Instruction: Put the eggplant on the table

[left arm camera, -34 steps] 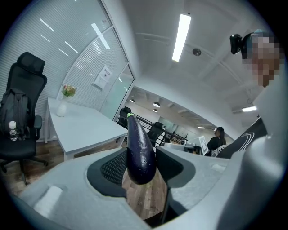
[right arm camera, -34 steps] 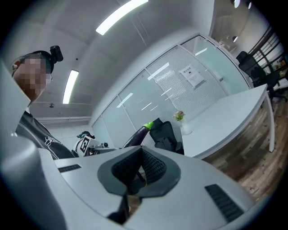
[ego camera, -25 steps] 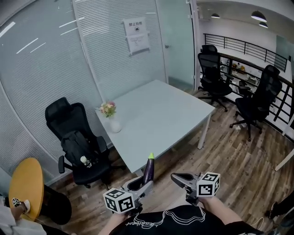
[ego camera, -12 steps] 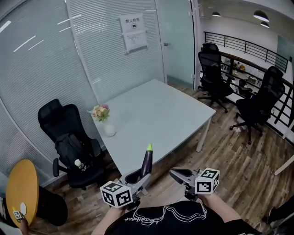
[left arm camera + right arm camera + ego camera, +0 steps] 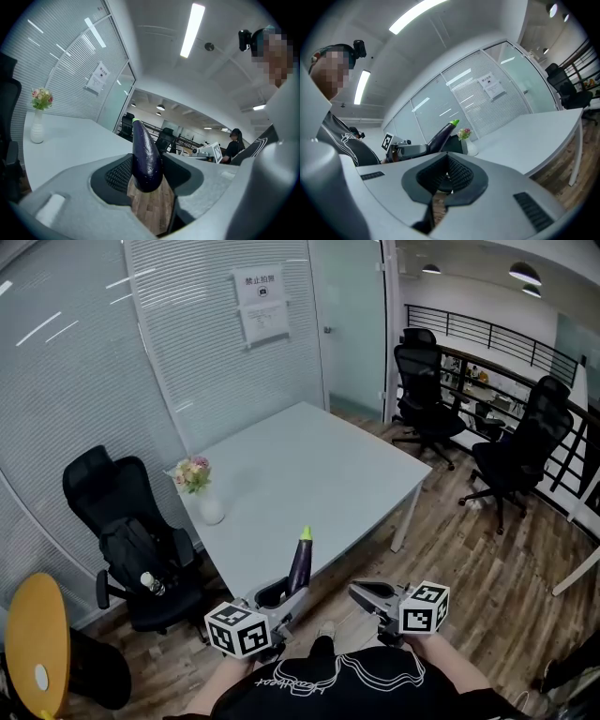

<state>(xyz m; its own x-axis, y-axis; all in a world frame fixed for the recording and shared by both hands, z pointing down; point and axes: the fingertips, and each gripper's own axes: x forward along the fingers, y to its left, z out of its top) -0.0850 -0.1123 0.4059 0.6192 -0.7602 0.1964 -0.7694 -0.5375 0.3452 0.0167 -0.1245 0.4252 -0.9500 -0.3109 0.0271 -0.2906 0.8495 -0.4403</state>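
Head view: eggplant [image 5: 300, 563] dark purple, slim, green-tipped, upright.

Office surroundings, glass-walled room.
Flower vase [image 5: 210, 510] upright; black chair [image 5: 94, 488] just beside it; paper notice [image 5: 261, 307] on glass wall [image 5: 84, 362]; wood floor [image 5: 487, 559].

Shows a dark purple eggplant [image 5: 300, 564] with a lime-green tip and a pale grey table [image 5: 319, 465]. Shows black chairs [image 5: 117, 514], brown wood-grain floor [image 5: 469, 554], a white vase [image 5: 211, 511], and black-and-white square markers on the grey left gripper [image 5: 279, 596] and right gripper [image 5: 358, 592].
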